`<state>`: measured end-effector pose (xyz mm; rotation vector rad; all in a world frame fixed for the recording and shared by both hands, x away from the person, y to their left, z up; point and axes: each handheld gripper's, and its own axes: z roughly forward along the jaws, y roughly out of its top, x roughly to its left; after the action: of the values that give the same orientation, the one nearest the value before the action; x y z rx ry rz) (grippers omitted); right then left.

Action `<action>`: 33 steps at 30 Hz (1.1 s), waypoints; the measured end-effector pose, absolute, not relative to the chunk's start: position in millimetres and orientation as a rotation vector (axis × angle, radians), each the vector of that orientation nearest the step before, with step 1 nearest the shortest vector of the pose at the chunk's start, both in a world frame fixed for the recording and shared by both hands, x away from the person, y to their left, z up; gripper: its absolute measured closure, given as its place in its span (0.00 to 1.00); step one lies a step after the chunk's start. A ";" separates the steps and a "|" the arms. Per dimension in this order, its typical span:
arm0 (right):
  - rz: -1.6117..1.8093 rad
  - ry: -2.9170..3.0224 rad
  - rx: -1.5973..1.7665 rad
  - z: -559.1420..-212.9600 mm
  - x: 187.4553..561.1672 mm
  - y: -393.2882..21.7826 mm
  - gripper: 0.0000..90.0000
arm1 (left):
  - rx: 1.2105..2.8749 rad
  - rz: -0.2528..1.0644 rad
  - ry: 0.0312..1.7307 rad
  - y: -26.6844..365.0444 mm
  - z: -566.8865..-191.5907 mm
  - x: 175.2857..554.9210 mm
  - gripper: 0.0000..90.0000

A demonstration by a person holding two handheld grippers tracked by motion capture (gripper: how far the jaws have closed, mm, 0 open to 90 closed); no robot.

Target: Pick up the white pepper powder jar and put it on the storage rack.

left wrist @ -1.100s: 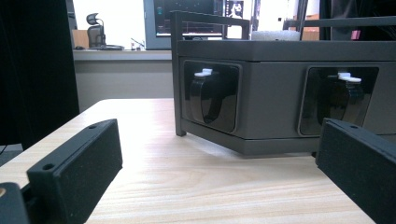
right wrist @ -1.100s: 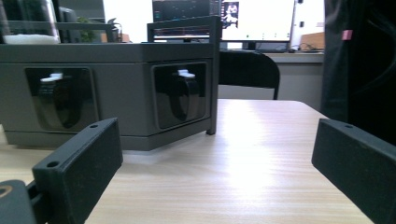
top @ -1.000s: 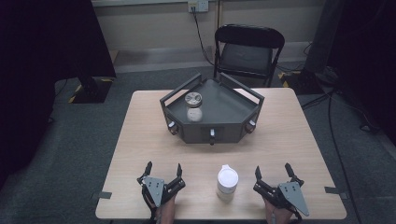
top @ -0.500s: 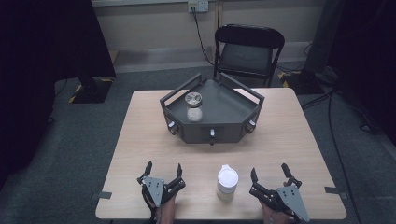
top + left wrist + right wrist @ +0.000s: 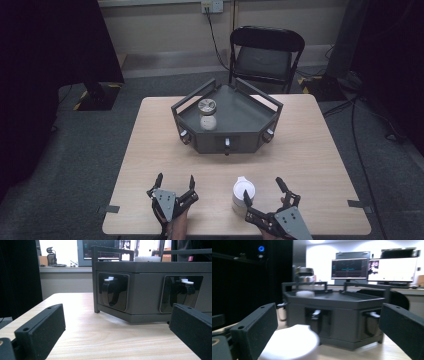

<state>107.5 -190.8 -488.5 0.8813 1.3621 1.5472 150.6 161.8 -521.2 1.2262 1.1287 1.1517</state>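
So the white jar (image 5: 243, 195) sits low in the frame, right of centre, on the table (image 5: 310, 150), just beside the right gripper (image 5: 266, 192). My guess is it's lined up for a sideways grab. That gripper is spread wide, holding nothing, one jaw close to the jar, though contact is hard to call. The left gripper (image 5: 175, 181), lower left, is wide open too, empty, parked facing the dark tray (image 5: 227, 142) in the middle.

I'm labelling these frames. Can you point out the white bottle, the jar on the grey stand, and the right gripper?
white bottle (image 5: 243, 192), high view, on its lid.
jar (image 5: 207, 120), high view, on its glass body.
right gripper (image 5: 265, 190), high view, midway between its open jaws.
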 end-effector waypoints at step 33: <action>1.494 1.632 0.899 -487.7 124.7 -184.3 0.33 | 1.226 1.152 1.129 161.7 -521.1 150.6 0.00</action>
<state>124.7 -184.3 -487.7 0.8992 1.6319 1.4939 150.6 161.7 -521.1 1.2261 1.1293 1.1520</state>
